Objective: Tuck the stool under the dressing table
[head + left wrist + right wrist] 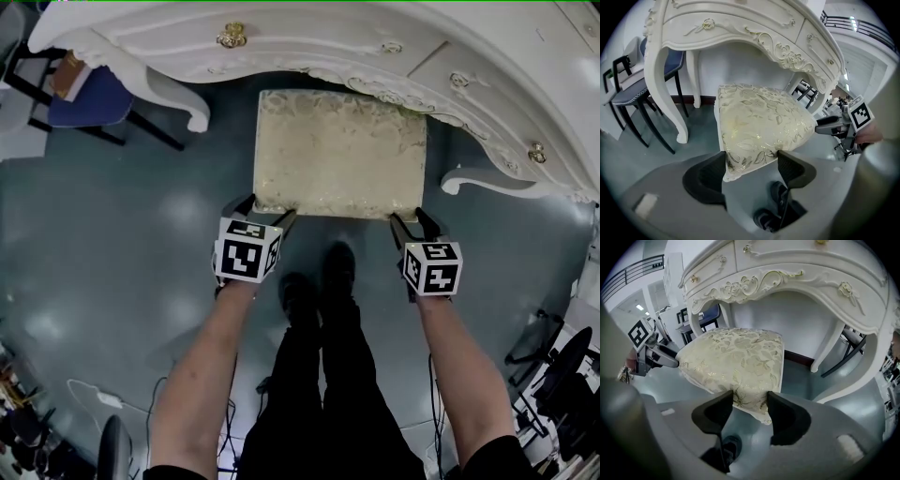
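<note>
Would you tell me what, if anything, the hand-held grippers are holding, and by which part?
The stool: the left hand-held gripper clamps its near left corner, the right hand-held gripper its near right corner.

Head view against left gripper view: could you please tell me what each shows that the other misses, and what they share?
Only the head view shows the left gripper's marker cube and the person's left forearm. Only the left gripper view shows that gripper's jaw faces pressed on the stool's corner, and the wall behind the dressing table. Both show the stool, the dressing table and the right gripper.
</note>
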### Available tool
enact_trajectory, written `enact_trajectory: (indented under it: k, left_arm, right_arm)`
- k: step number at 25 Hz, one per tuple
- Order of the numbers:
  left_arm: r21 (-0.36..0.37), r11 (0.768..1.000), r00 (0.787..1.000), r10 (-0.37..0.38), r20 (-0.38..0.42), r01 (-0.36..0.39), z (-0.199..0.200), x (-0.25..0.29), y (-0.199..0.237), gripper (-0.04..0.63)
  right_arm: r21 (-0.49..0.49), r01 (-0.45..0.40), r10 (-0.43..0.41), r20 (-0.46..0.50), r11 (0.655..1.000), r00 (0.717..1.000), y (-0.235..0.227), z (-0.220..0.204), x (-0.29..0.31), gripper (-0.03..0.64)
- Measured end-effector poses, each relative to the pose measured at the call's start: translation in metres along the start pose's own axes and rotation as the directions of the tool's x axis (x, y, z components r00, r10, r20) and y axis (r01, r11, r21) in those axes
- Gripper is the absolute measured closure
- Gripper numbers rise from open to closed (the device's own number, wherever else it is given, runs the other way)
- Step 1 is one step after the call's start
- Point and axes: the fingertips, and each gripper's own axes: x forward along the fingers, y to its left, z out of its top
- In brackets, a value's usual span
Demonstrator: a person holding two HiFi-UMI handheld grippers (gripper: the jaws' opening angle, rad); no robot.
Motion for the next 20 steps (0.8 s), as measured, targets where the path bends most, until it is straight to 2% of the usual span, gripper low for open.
enact_trajectory:
  k: [2,5,9,12,15,20]
  left_arm:
    - [0.008,1.000,1.000,0.006,0.006,-0.006,0.009,0.003,0.002,0.225]
    - [0.020,0.998,0.998,0.061,0.000,-0.061,0.013,-0.001,0.005,0.229]
    - [-0.006,0.990,0.990,0.140,0.003,-0.140,0.004,-0.008,0.005,0.308]
    - [-0.037,0.991,0.991,0.130,-0.011,-0.131,0.006,-0.005,0.007,0.313]
    - [-0.034,0.991,0.992,0.126,-0.013,-0.126,0.015,0.000,0.011,0.313]
    - [-0.005,0.991,0.989,0.137,0.050,-0.137,0.038,0.010,0.021,0.314]
  right_arm:
    - [0.011,-0.012,0.012,0.005,1.000,1.000,-0.005,0.009,0.001,0.380]
    - [0.077,-0.059,0.058,0.019,0.995,0.998,-0.007,0.015,0.000,0.386]
    - [0.100,-0.076,0.074,0.022,0.992,0.997,-0.008,0.013,0.001,0.402]
    - [0.095,-0.067,0.065,0.020,0.993,0.998,-0.009,0.016,0.004,0.405]
    - [0.090,-0.065,0.062,0.036,0.994,0.997,-0.011,0.022,0.007,0.407]
    - [0.086,-0.044,0.037,0.076,0.995,0.996,-0.018,0.040,0.017,0.408]
